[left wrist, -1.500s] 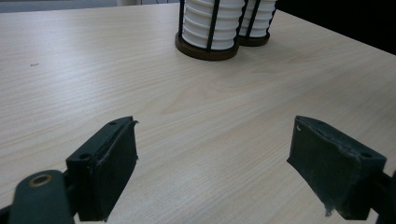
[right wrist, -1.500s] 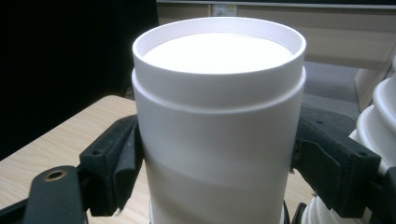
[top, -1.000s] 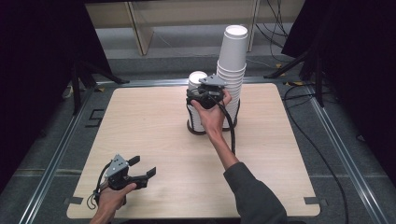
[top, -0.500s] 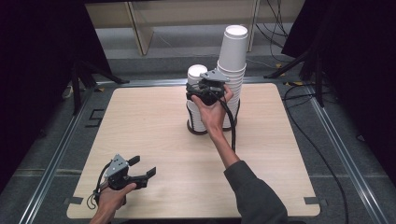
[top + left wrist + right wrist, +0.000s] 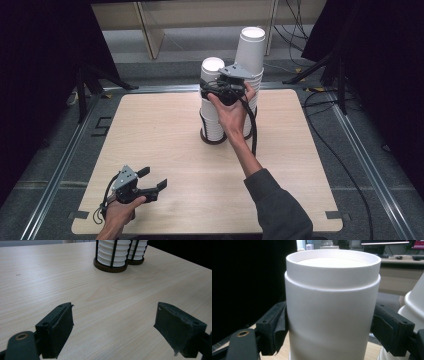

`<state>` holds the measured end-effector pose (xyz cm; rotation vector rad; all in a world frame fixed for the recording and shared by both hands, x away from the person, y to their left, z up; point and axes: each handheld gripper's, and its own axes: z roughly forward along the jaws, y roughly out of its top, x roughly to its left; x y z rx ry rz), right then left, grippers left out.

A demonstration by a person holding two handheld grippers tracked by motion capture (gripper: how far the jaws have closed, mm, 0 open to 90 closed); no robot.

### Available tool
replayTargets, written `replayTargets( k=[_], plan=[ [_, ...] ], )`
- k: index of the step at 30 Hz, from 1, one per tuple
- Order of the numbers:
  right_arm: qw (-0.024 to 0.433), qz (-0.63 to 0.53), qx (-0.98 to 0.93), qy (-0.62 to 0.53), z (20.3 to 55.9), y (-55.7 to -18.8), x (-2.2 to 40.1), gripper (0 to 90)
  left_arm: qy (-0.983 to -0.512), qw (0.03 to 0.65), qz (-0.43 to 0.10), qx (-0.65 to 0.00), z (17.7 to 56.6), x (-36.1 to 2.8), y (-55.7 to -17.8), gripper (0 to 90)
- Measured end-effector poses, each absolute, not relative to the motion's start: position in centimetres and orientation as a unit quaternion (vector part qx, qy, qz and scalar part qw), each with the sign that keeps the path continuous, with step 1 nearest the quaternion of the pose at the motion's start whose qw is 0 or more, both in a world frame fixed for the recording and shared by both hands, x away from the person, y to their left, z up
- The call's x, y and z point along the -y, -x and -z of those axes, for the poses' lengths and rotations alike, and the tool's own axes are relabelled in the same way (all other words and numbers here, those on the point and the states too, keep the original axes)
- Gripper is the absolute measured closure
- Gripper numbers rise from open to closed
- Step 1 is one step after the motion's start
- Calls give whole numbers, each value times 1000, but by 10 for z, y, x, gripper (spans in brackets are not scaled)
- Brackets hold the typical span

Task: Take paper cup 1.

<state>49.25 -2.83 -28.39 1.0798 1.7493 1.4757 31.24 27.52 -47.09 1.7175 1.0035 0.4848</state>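
Light wooden table [image 5: 150, 130], taller cup stack [image 5: 250, 50], dark curtains [image 5: 40, 75], floor cables [image 5: 345, 150]

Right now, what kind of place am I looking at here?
Probably a lab or recording workspace, not a home. A bare wooden table stands between dark curtains, loose cables run over the floor, and two stacks of white paper cups sit in black wire holders.

Even overhead light on the pale table [image 5: 165, 150], black surroundings at nine and three o'clock; soft shadows, mild blur, no glare
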Motion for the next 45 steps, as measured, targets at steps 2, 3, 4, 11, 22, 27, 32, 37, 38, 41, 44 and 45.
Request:
replayTargets(
  k=[2, 3, 4, 11, 22, 27, 32, 37, 38, 41, 44, 45],
  plan=[
    [303, -562, -657, -402, 275, -489, 31, 201, -717, 520, -202, -419, 471, -275, -312, 145],
    [303, -562, -657, -402, 275, -489, 31, 201, -717, 520, -202, -419, 471, -275, -312, 145],
    [305, -567, -655, -397, 268, -486, 32, 201, -717, 520, -202, -418, 471, -275, -312, 145],
    [307, -586, -649, -376, 246, -478, 35, 201, -717, 520, -200, -420, 471, -275, -312, 145],
    [277, -601, -675, -327, 237, -441, 37, 201, -715, 521, -201, -421, 471, -275, -312, 145],
    [238, -612, -689, -307, 262, -425, 40, 201, -716, 520, -198, -420, 471, -274, -312, 145],
    [214, -608, -705, -295, 291, -411, 41, 201, -709, 536, -194, -415, 473, -272, -314, 145],
    [201, -610, -710, -287, 316, -406, 46, 200, -709, 542, -198, -406, 468, -271, -315, 145],
    [201, -610, -710, -287, 316, -406, 46, 200, -709, 542, -198, -406, 468, -271, -315, 145],
    [170, -614, -717, -282, 334, -403, 45, 201, -699, 567, -189, -392, 467, -267, -318, 145],
    [152, -617, -720, -279, 340, -401, 43, 200, -705, 572, -190, -374, 464, -262, -317, 145],
    [149, -615, -722, -280, 342, -399, 42, 200, -707, 574, -191, -366, 463, -261, -317, 145]
  ],
)
